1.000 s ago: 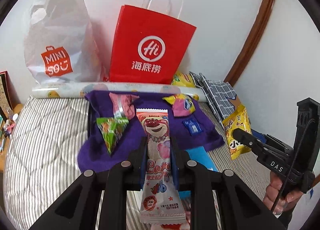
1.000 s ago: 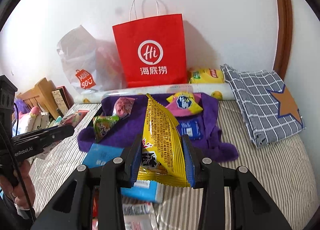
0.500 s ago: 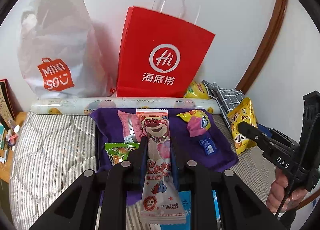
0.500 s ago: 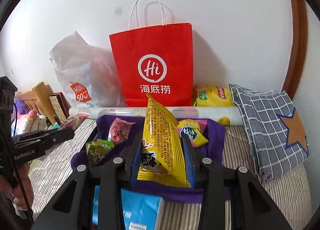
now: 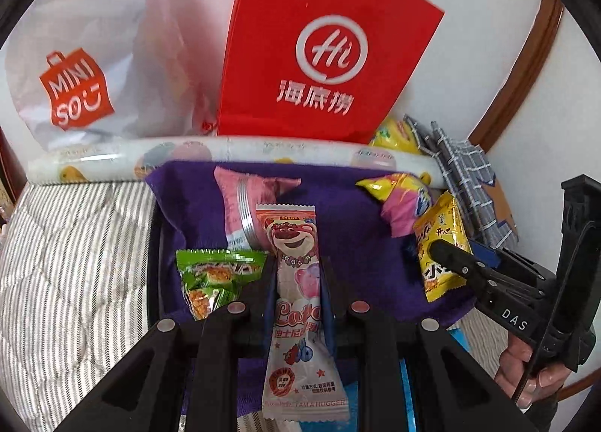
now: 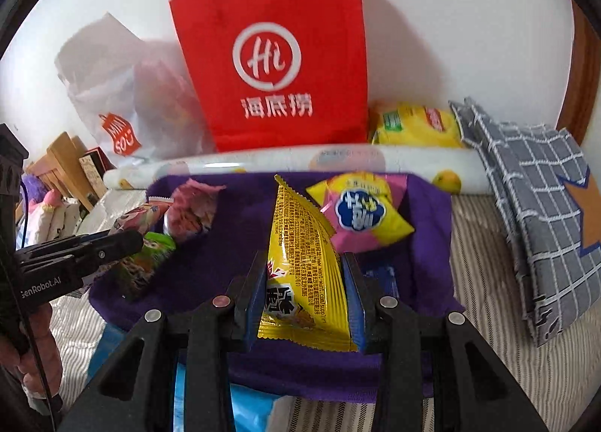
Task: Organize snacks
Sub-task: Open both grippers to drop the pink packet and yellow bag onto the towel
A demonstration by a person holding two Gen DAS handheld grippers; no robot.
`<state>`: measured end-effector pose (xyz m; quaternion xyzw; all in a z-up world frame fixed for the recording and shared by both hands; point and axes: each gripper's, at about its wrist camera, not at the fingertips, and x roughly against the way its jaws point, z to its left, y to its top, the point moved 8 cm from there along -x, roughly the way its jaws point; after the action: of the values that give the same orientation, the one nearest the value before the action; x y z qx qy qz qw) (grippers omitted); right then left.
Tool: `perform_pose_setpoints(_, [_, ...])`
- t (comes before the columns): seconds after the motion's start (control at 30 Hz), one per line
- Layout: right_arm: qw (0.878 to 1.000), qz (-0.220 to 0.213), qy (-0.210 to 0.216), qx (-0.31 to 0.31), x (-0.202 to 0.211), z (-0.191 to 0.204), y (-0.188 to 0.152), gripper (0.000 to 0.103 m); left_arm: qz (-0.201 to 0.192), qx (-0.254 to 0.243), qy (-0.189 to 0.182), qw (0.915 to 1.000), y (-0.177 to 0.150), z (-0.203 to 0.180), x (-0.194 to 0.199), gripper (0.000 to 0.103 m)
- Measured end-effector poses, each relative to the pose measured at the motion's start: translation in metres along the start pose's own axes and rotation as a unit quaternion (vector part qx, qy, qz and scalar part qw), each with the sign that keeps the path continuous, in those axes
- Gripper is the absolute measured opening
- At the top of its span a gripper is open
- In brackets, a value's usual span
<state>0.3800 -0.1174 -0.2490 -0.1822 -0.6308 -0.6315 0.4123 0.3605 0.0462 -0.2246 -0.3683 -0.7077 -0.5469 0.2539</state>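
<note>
Left tongs (image 5: pixel 298 281) pinch a pink bear packet (image 5: pixel 296 281); right tongs (image 6: pixel 304 281) pinch a yellow packet (image 6: pixel 304 263)

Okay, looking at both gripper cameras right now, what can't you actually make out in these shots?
- Left wrist view: the small blue packet is mostly hidden behind the right gripper and its yellow snack bag.
- Right wrist view: the green snack packet is half covered by the left gripper.
- Both views: the red paper bag stands closed-faced; its contents are unseen.

A: What does the right gripper (image 6: pixel 300 278) hold?
B: A yellow snack packet (image 6: pixel 304 263), clamped upright above the purple cloth (image 6: pixel 240 244).
A: Behind it?
B: A pink-and-yellow packet (image 6: pixel 360 212) on the cloth, then a red paper bag (image 6: pixel 274 60) at the wall.
</note>
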Motion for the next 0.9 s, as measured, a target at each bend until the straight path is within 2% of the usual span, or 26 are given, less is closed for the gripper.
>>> perform_pose_setpoints(0.3, [1.000, 0.012, -0.003, 0.004, -0.010, 0.000, -0.009, 0.038, 0.016, 0.004, 0.013, 0.9998, -0.008, 0.007, -0.011, 0.020])
perform_pose_setpoints(0.5, [1.000, 0.003, -0.006, 0.007, -0.008, -0.002, -0.007, 0.039, 0.023, 0.012, 0.009, 0.9996, -0.009, 0.008, -0.016, 0.021])
perform_pose_setpoints(0.57, [1.000, -0.002, -0.008, 0.010, -0.004, 0.000, -0.006, 0.043, 0.024, 0.012, 0.008, 0.9996, -0.009, 0.007, -0.016, 0.021])
perform_pose_setpoints(0.63, [1.000, -0.007, -0.012, 0.013, -0.001, 0.000, -0.004, 0.052, 0.025, 0.011, 0.007, 0.9996, -0.010, 0.007, -0.016, 0.022])
perform_pose_setpoints(0.73, [1.000, -0.011, -0.023, 0.013, 0.005, -0.001, -0.002, 0.068, 0.025, 0.010, 0.004, 0.9996, -0.010, 0.003, -0.014, 0.030])
perform_pose_setpoints(0.77, [0.999, -0.009, -0.029, 0.010, 0.006, -0.002, -0.001, 0.075, 0.023, 0.007, 0.005, 0.9997, -0.009, 0.002, -0.012, 0.037])
perform_pose_setpoints(0.8, [0.999, -0.011, -0.034, 0.006, 0.009, -0.004, 0.001, 0.076, 0.021, 0.007, 0.004, 0.9998, -0.008, 0.001, -0.010, 0.047])
perform_pose_setpoints(0.9, [0.999, -0.025, -0.035, 0.002, 0.018, -0.003, 0.006, 0.079, 0.007, 0.004, -0.008, 0.9999, -0.005, -0.005, 0.002, 0.061])
